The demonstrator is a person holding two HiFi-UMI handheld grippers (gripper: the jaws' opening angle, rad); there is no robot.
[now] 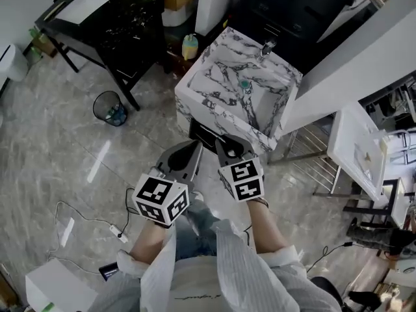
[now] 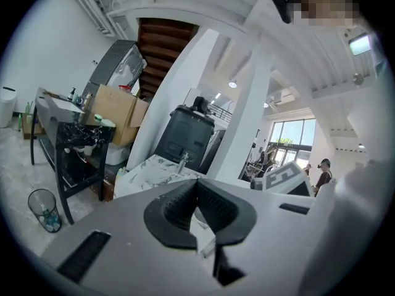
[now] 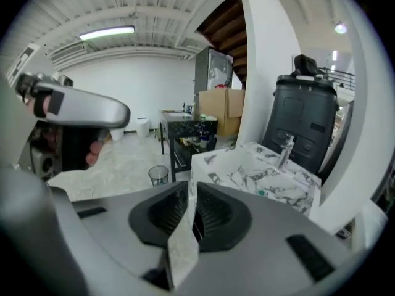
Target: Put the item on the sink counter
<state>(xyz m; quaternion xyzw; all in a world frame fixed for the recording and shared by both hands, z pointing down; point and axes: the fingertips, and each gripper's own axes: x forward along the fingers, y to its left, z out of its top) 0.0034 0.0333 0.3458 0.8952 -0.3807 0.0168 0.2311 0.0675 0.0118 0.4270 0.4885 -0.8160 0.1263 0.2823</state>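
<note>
- The carry-and-place step is in hand: the thin, pale grey flat strip (image 3: 181, 246) is up in the air in the right tongs (image 3: 192, 187), not yet on the white marble sink with dark veins (image 1: 214, 70).
- Both tongs are at the near side of the sink, just short of its near edge. The sink's flat rim, the surface the task means, lies beyond them towards the chrome tap (image 1: 268, 46) at the far side.
- The next move, as I judge it, is a reach forward and down with the right tongs. The strip should come over a flat part of the rim, not over the basin with its green drain plug (image 1: 245, 84), and the tongs should let go only once the strip lies against the stone.
- A strip this thin may slide or tip into the basin if it is let go from a height or on the sloping inner edge, so a low release looks safer.
- Right tongs: the two dark ribbed pads are pressed in on the strip, pinching it edge-on. The strip's free end runs back towards the camera, and nothing else touches it.
- Left tongs (image 2: 197, 187): the pads meet at their tips, so it is closed. I can make out nothing gripped between them, only a pale patch below that may be background.
- The left tongs are just beside the right ones, to their left — close, but not touching.
</note>
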